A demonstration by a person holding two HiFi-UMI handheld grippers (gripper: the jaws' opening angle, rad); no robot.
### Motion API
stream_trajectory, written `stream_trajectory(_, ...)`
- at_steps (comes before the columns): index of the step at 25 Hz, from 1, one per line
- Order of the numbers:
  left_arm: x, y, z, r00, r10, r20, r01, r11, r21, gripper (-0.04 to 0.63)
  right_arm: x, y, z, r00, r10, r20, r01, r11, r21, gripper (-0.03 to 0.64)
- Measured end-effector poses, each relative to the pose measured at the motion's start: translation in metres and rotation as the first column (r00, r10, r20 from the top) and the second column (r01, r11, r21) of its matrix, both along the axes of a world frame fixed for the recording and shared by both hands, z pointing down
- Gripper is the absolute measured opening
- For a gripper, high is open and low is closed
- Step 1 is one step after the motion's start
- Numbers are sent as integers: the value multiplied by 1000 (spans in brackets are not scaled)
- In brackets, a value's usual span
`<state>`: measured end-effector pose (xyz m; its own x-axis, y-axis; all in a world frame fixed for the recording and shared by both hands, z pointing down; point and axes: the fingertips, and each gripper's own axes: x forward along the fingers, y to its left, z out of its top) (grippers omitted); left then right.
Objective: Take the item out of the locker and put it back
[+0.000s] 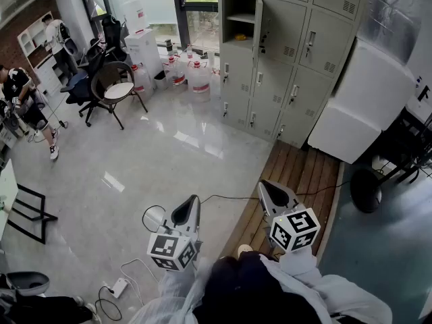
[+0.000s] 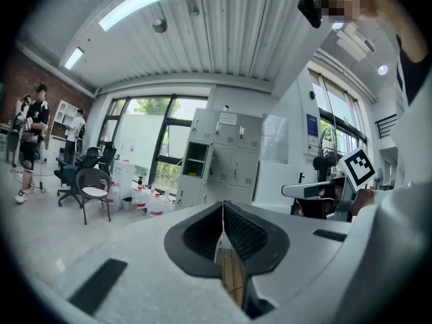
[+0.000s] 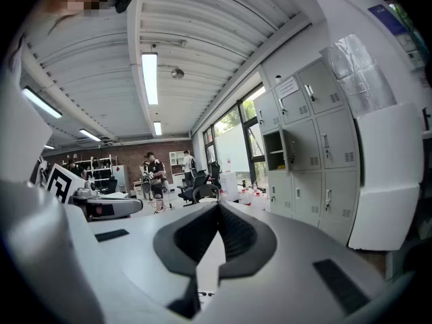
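The grey locker bank (image 1: 283, 52) stands across the room at the back. One upper door (image 1: 259, 20) hangs open, and a small yellow item (image 1: 241, 38) lies inside that compartment (image 1: 239, 25). My left gripper (image 1: 194, 200) and right gripper (image 1: 264, 185) are held low near the person's body, far from the lockers and pointing toward them. Both are shut with nothing between the pads. The left gripper view has its jaws (image 2: 223, 205) meeting, with the open compartment (image 2: 195, 160) beyond. In the right gripper view the jaws (image 3: 217, 204) also meet, the lockers (image 3: 304, 154) to the right.
A wooden platform (image 1: 297, 174) lies before the lockers, and a large white unit (image 1: 368, 100) stands at their right. Office chairs (image 1: 111, 86) and water bottles (image 1: 192, 73) are at the back left. Cables and a power strip (image 1: 119, 287) lie on the glossy floor. People stand at far left (image 1: 20, 93).
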<state>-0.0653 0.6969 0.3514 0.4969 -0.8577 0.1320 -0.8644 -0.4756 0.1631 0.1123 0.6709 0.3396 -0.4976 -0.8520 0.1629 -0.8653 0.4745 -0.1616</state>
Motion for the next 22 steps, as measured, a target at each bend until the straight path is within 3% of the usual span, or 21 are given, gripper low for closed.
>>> stream_trajectory(9, 0, 1, 2, 1000, 13, 2, -13, 1000, -8, 8, 0, 0, 2, 999, 16, 40, -16, 1000, -5, 25)
stream_trajectory(22, -7, -3, -2, 1000, 27, 5, -27, 1000, 11, 8, -12, -2, 4, 999, 25, 22, -25, 1000, 4, 23)
